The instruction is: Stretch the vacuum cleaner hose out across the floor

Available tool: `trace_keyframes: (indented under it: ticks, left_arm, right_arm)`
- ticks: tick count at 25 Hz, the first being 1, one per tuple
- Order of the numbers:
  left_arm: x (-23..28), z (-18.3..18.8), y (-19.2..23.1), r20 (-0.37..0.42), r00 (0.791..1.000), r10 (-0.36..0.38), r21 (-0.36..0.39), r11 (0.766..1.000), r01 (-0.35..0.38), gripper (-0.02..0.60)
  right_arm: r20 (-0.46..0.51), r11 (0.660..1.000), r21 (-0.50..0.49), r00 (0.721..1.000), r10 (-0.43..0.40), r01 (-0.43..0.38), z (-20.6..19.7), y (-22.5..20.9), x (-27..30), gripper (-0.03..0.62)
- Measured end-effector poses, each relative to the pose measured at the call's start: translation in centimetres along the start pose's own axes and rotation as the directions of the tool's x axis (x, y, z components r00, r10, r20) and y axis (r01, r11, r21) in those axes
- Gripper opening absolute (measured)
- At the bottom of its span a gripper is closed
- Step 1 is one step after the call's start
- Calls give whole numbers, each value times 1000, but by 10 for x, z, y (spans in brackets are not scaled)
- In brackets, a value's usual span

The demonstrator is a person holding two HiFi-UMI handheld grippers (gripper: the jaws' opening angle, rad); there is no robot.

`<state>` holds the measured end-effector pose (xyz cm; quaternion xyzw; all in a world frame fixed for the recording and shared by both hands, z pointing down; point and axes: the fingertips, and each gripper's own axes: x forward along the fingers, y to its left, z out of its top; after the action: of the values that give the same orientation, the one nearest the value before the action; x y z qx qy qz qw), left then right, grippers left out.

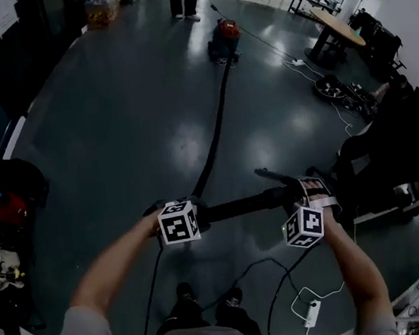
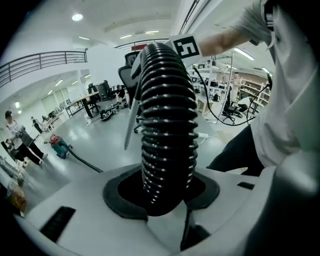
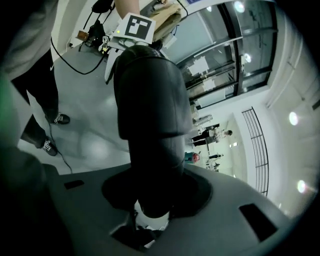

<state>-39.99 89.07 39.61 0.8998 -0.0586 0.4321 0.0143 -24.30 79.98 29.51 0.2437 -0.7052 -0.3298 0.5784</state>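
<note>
Left gripper (image 2: 162, 192): jaws clamped on black ribbed plastic hose (image 2: 166, 125)
Right gripper (image 3: 152, 200): jaws clamped on smooth black rigid end tube (image 3: 150, 100)
Hose run: from left gripper over the floor (image 1: 114, 137) to red canister vacuum cleaner (image 1: 225, 40) far ahead

The vacuum cleaner (image 1: 225, 38) stands far ahead on the floor (image 1: 114, 137); its hose (image 1: 215, 124) runs back to the left tongs (image 1: 199, 215), then sideways to the right tongs (image 1: 305, 192); a power strip (image 1: 313, 312) lies on the floor nearer than the right tongs.
</note>
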Motion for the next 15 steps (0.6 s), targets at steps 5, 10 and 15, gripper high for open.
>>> trace_keyframes:
  ticks: [5, 10, 15]
  left_arm:
    - [95, 1, -25, -57, 998, 12, 12, 1000, -12, 176]
    - [225, -3, -51, -100, 994, 36, -44, 998, -41, 178]
    - [326, -30, -71, -170, 970, 174, -68, 980, -188, 179]
  right_arm:
    - [-79, 986, 150, 993, 90, -78, -88, 107, -1, 130]
    - [-85, 960, 257, 986, 142, -116, -181, 220, 36, 129]
    - [-74, 958, 268, 990, 121, -97, -230, 308, 65, 129]
